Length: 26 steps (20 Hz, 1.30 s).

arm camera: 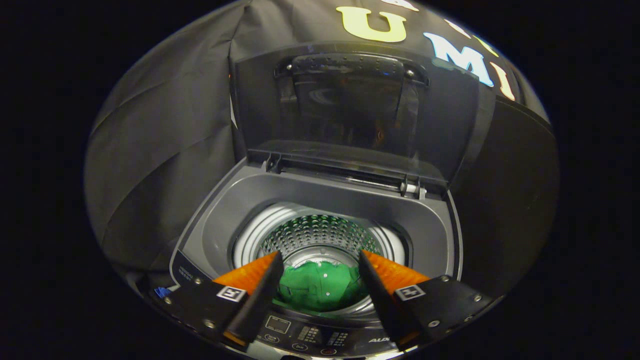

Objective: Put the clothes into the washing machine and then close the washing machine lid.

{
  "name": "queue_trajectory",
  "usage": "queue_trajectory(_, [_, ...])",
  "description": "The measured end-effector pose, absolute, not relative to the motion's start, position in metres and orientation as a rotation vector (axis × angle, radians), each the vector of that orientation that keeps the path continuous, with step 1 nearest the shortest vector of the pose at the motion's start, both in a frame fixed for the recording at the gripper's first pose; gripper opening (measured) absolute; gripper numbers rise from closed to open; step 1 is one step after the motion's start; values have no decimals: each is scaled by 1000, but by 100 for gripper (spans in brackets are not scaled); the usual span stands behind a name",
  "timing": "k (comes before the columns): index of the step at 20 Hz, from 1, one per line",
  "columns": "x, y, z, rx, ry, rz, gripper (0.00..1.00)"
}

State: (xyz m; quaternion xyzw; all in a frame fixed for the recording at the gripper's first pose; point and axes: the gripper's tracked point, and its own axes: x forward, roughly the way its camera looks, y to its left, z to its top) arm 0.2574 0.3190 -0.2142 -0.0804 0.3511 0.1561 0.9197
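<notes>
The scene is dimly lit. Light is caught by the perforated steel drum (320,232), glare is seen on the raised lid (350,107), and straight lines are bent by fisheye distortion.

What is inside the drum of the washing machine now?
A green garment lies in the drum, seen between the open hand-held gripper fingers. Anything beneath it is covered.

The gripper (320,270) has two wedge-shaped fingers (260,295) set wide apart, each tapering to a point, with ribbed inner pads. Each sits on a dark block mount (200,300) fixed with small silver screws and carrying a square black-and-white marker (231,293).
</notes>
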Motion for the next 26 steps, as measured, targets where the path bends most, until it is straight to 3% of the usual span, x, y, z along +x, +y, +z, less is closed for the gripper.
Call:
queue_trajectory(1, [255,319,-211,-168,710,321,96])
queue_trajectory(17, [302,324,-39,-132,229,294,96])
queue_trajectory(26, [352,336,37,-73,109,256,96])
